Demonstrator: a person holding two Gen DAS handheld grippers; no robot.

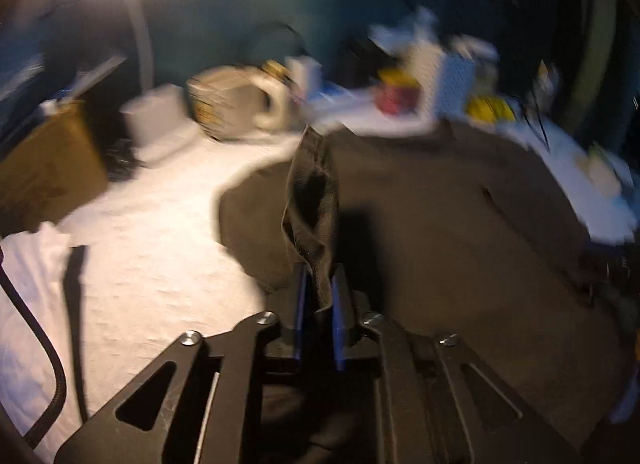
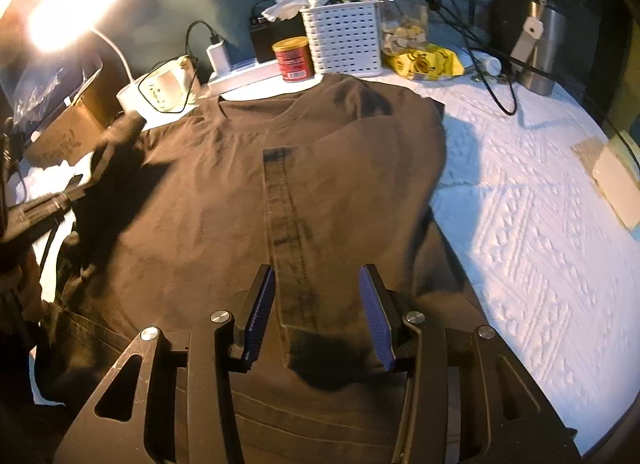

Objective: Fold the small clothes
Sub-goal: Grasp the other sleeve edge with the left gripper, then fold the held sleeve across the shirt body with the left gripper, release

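A dark brown T-shirt (image 2: 224,200) lies spread on a white textured cloth (image 2: 520,204). A long vertical printed strip (image 2: 288,232) runs down its middle. My left gripper (image 1: 320,284) is shut on a fold of the shirt's edge (image 1: 312,200) and holds it lifted above the rest of the shirt (image 1: 440,204); this view is motion-blurred. In the right wrist view the left gripper (image 2: 120,128) shows at the shirt's left side with fabric bunched at its tip. My right gripper (image 2: 316,304) is open and empty, hovering over the lower part of the strip.
At the back stand a white perforated basket (image 2: 344,40), a red can (image 2: 292,58), a glass jar (image 2: 400,16), a yellow bag (image 2: 424,60), a power strip (image 2: 244,78) with charger cables, and a metal tumbler (image 2: 544,48). A cardboard box (image 2: 60,132) and lamp (image 2: 72,4) are at left.
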